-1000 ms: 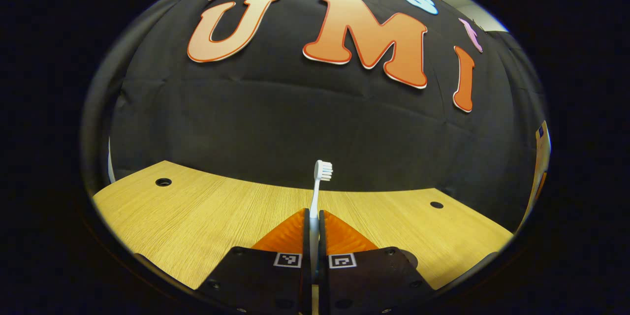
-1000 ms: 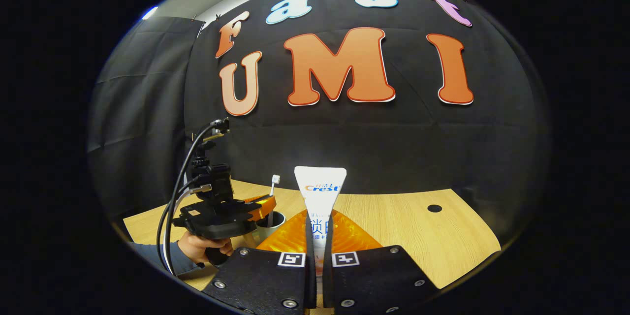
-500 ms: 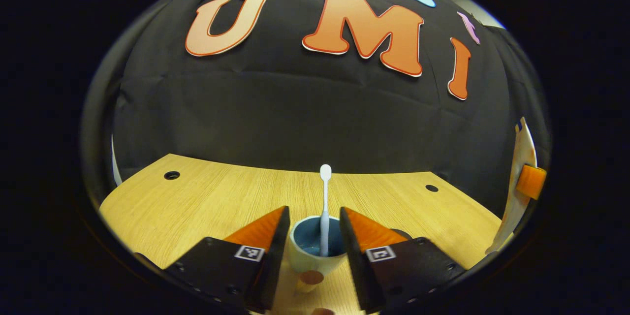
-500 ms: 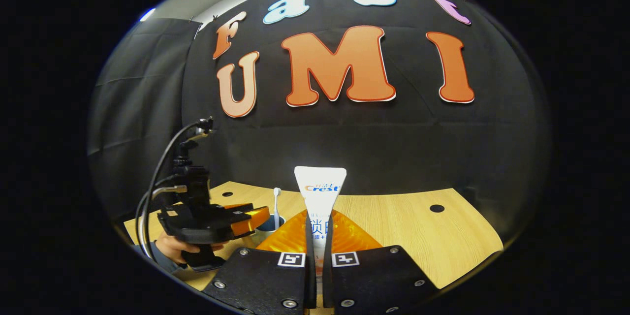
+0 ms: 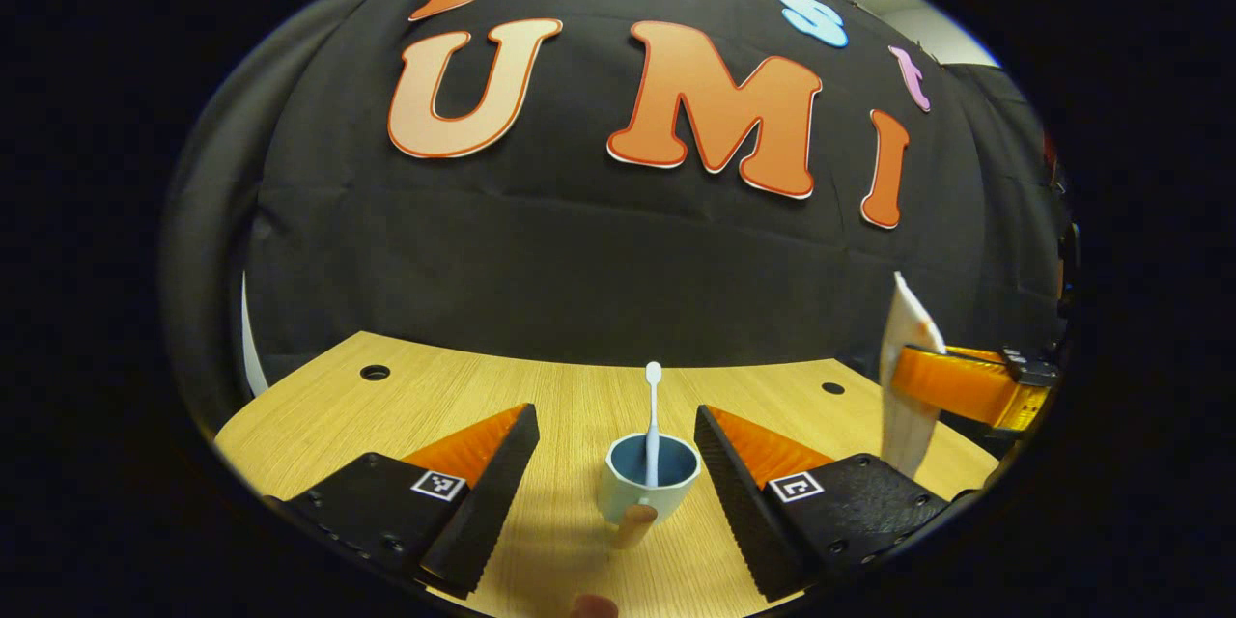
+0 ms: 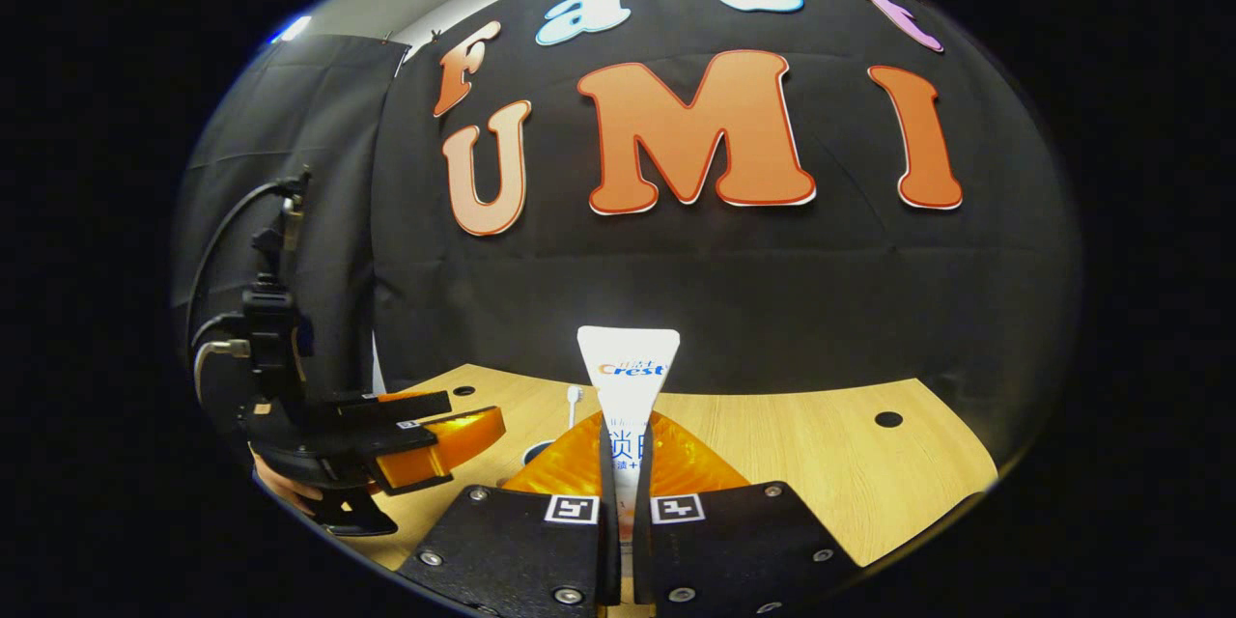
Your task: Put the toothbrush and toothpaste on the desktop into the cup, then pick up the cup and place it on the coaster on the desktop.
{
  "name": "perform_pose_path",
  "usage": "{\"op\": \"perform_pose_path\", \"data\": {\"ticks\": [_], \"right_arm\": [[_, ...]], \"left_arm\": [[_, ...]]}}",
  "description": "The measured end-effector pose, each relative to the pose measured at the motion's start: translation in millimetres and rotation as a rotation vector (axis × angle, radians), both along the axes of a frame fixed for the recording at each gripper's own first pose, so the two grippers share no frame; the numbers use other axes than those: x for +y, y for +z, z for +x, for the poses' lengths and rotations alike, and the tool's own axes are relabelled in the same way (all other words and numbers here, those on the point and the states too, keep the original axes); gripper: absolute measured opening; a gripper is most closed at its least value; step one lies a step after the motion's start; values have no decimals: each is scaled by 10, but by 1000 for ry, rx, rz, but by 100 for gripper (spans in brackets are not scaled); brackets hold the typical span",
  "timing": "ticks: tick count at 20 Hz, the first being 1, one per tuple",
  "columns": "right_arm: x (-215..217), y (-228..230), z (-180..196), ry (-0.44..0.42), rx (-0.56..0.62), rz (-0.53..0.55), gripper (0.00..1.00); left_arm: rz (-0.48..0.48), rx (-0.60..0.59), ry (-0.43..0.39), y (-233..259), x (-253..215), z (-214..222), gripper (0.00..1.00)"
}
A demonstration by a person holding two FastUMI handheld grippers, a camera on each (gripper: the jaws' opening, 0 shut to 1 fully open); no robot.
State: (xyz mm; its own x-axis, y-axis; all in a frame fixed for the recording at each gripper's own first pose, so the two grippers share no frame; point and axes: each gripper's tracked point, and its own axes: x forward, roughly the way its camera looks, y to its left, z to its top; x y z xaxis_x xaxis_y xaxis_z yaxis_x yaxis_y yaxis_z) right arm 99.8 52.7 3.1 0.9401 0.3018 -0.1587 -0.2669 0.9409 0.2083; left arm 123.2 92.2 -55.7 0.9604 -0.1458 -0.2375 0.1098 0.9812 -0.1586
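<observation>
1. The desk (image 5: 435,406) is light wood with cable holes, and the coaster is hard to make out from here; that dark bit behind the right finger in the left gripper view might be it.
2. The left gripper (image 5: 610,473) has its fingers spread wide, holding nothing, with the cup straight ahead between them.
3. The right gripper (image 6: 623,492) is clamped on the toothpaste (image 6: 628,377), tube standing upright. It's the one carrying what goes in next.
4. The cup (image 5: 649,488) sits on the desk, handle facing the camera, off to the toothpaste's left.
5. The toothbrush (image 5: 654,425) is already inside the cup, head up.
</observation>
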Motion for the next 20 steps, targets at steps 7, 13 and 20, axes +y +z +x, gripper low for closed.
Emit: {"op": "perform_pose_path", "data": {"ticks": [7,13,20], "right_arm": [[271,59,261,44,-51,-7,5],[601,104,565,72,-79,38,5],[1026,-178,847,114,-92,104,6]], "left_arm": [[38,-22,35,-105,439,-481,98],[111,-36,73,-154,673,-850,98],[131,-32,82,-318,758,-1039,98]]}}
